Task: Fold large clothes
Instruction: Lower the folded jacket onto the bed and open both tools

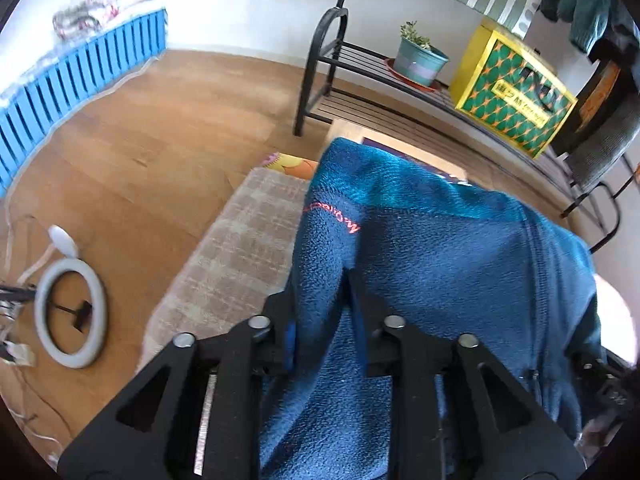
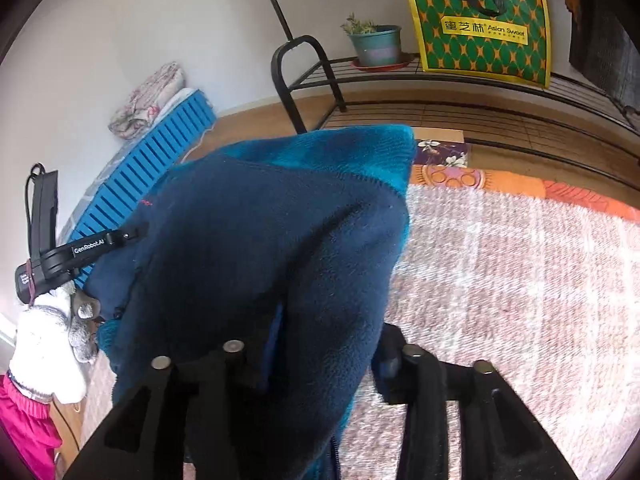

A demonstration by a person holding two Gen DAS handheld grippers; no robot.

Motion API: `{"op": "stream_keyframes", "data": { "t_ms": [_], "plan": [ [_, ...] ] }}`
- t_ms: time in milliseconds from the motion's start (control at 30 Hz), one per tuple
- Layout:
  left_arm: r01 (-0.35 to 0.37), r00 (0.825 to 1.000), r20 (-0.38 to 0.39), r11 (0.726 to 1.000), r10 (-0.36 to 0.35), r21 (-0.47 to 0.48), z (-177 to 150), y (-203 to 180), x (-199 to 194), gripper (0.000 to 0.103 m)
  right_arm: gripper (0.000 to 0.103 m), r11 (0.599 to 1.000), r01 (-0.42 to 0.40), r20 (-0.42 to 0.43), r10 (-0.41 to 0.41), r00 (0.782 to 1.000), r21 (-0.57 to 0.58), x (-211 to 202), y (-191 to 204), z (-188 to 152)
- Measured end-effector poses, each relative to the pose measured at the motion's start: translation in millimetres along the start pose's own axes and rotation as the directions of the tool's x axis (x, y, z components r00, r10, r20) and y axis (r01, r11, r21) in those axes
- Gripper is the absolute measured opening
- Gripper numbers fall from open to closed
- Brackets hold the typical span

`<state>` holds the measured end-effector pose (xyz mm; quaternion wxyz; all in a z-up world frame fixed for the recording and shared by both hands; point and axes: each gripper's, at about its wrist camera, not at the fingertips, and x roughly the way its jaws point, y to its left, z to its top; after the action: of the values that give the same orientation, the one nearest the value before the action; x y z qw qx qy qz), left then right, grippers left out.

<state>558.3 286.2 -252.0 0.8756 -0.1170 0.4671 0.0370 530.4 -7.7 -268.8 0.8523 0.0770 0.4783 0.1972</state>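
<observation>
Fleece hid most of both grippers' fingertips

The blue fleece jacket (image 1: pixel 420 248) draped over the left gripper (image 1: pixel 320 300), covering its pads; red chest lettering (image 1: pixel 332 216) was too blurred to read. On the right gripper (image 2: pixel 328 344), the left finger was buried in cloth. A gloved hand (image 2: pixel 52 340) was cut off by the frame edge.

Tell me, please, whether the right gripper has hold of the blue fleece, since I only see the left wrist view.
Observer: It looks open. The fleece drapes over one side of the right gripper, and the other finger stands clear of the cloth.
Operator: Thank you. Can you see my left gripper from that side?
Observer: Yes. The left gripper is at the picture's left edge, its tip at the fleece's edge, held by a white-gloved hand.
</observation>
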Motion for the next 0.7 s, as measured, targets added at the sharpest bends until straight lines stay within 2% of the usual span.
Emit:
{"op": "stream_keyframes", "data": {
  "t_ms": [167, 233, 500, 600, 700],
  "plan": [
    [-0.051, 0.998, 0.036, 0.999, 0.051, -0.006, -2.3, -3.0, -27.9, 0.027, 0.045, 0.999, 0.017, 0.011, -0.017, 1.000, -0.031, -24.1, 9.6, 0.2],
    [-0.056, 0.996, 0.066, 0.998, 0.055, 0.014, -7.1, -7.2, -53.8, 0.027, 0.045, 0.998, 0.017, 0.034, -0.015, 0.999, -0.059, -43.1, 14.2, -0.9],
    [-0.020, 0.981, 0.193, 0.996, 0.003, 0.086, -31.2, -33.1, -186.8, 0.027, 0.045, 0.993, 0.029, 0.117, -0.016, 0.993, -0.115, -136.9, 42.3, -15.1],
    [0.015, 0.972, 0.230, 0.995, -0.038, 0.100, -43.7, -44.3, -244.4, 0.027, 0.045, 0.988, 0.055, 0.174, -0.029, 0.984, -0.147, -188.3, 60.3, -27.0],
    [0.020, 0.959, 0.277, 0.989, -0.061, 0.146, -61.6, -62.7, -304.1, 0.027, 0.045, 0.985, 0.062, 0.227, -0.024, 0.974, -0.162, -244.5, 76.1, -43.1]
  ]
}}
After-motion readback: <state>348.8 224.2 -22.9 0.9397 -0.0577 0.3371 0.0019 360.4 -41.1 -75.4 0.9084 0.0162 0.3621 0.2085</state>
